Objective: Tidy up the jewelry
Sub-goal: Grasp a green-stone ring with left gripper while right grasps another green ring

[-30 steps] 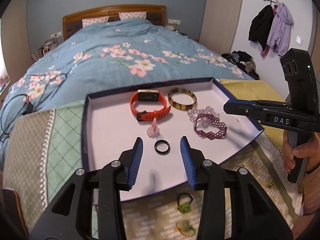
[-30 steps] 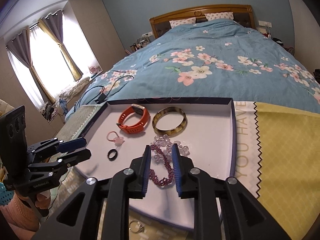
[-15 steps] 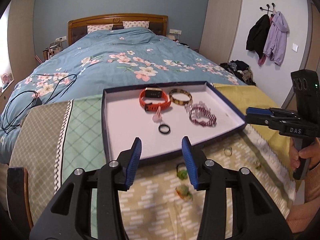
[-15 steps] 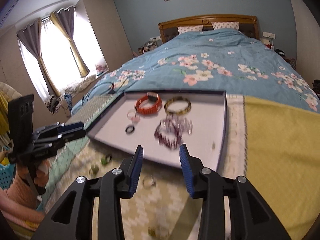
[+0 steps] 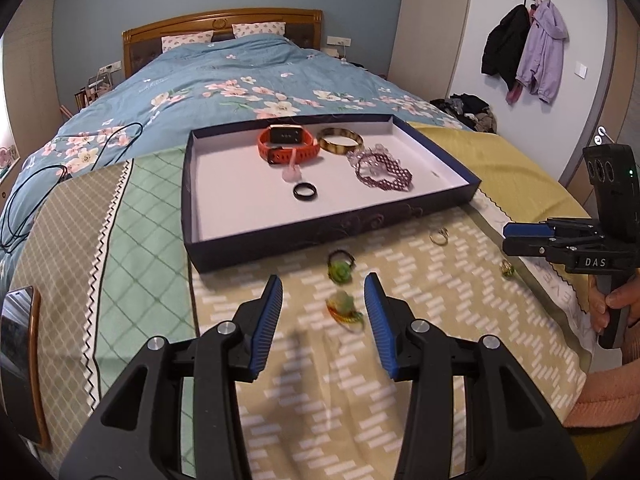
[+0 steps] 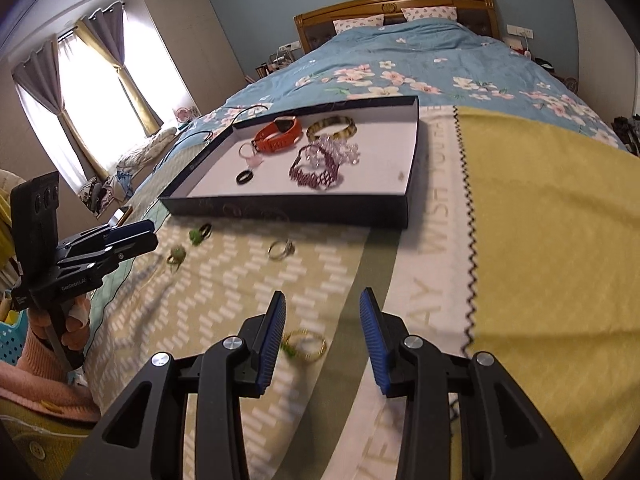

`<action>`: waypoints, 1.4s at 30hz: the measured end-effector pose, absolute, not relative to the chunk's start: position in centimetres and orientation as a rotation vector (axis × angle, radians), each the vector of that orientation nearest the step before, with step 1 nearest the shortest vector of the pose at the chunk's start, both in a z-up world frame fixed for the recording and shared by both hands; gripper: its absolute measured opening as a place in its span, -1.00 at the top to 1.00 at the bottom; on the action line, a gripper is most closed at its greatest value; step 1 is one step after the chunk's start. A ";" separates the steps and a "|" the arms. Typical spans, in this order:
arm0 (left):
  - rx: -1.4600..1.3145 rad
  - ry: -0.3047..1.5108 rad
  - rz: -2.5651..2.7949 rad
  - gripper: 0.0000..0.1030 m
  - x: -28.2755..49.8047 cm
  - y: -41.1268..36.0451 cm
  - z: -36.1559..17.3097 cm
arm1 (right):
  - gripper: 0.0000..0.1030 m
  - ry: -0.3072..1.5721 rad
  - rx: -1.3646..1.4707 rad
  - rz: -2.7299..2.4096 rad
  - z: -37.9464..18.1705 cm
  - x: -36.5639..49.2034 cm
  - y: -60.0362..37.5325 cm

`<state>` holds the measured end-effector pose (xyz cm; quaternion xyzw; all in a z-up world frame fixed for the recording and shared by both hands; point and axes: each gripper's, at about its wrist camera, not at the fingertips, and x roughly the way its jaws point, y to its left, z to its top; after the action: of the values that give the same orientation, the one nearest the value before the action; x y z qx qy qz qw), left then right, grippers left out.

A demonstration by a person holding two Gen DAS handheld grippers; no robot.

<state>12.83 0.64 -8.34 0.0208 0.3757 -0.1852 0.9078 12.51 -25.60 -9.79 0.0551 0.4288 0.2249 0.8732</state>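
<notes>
A dark blue tray (image 5: 192, 208) on the bed cloth holds an orange watch (image 5: 286, 142), a brown bangle (image 5: 340, 140), a purple beaded bracelet (image 5: 384, 172), a pink ring (image 5: 292, 170) and a black ring (image 5: 305, 191). In front of it lie a green flower ring (image 5: 340, 268), a green-orange ring (image 5: 344, 308) and a gold ring (image 5: 439, 236). My left gripper (image 5: 322, 284) hovers open over the green-orange ring. My right gripper (image 6: 322, 298) is open and empty above a gold ring with a green stone (image 6: 306, 344), near the tray's (image 6: 280, 208) front wall.
A phone (image 5: 18, 356) lies at the cloth's left edge and a black cable (image 5: 24, 200) trails over the flowered quilt. A yellow cloth (image 6: 540, 220) covers the right side. A hand (image 6: 76, 320) holds the left gripper (image 6: 148, 236) beside a blue basket (image 6: 10, 340).
Both grippers have drawn back from over the tray to the patterned cloth in front of it. The right jaws have opened wider, and the purple bracelet stays in the tray.
</notes>
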 end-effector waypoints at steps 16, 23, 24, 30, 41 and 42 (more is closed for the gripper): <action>0.083 0.793 -0.404 0.16 11.8 -0.3 -9.0 | 0.29 0.912 0.076 0.478 -10.2 10.5 -24.5; 0.101 0.830 -0.385 0.16 12.7 -0.8 -9.5 | 0.29 0.902 0.072 0.456 -10.3 10.1 -24.4; 0.108 0.833 -0.378 0.17 12.8 -0.9 -9.5 | 0.30 0.900 0.071 0.453 -10.3 10.0 -24.3; 0.115 0.884 -0.365 0.23 14.4 -1.4 -10.4 | 0.47 0.885 0.045 0.423 -10.3 9.9 -24.0; 0.092 0.896 -0.362 0.62 14.7 -1.1 -10.6 | 0.89 0.882 0.056 0.431 -10.3 10.5 -24.1; 0.092 0.896 -0.361 0.66 14.7 -1.1 -10.6 | 0.89 0.881 0.058 0.431 -10.3 10.6 -24.1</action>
<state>14.68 -1.12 -10.62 0.0441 0.4305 -0.1736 0.8846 10.57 -24.05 -10.30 0.0280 0.4230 0.2067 0.8818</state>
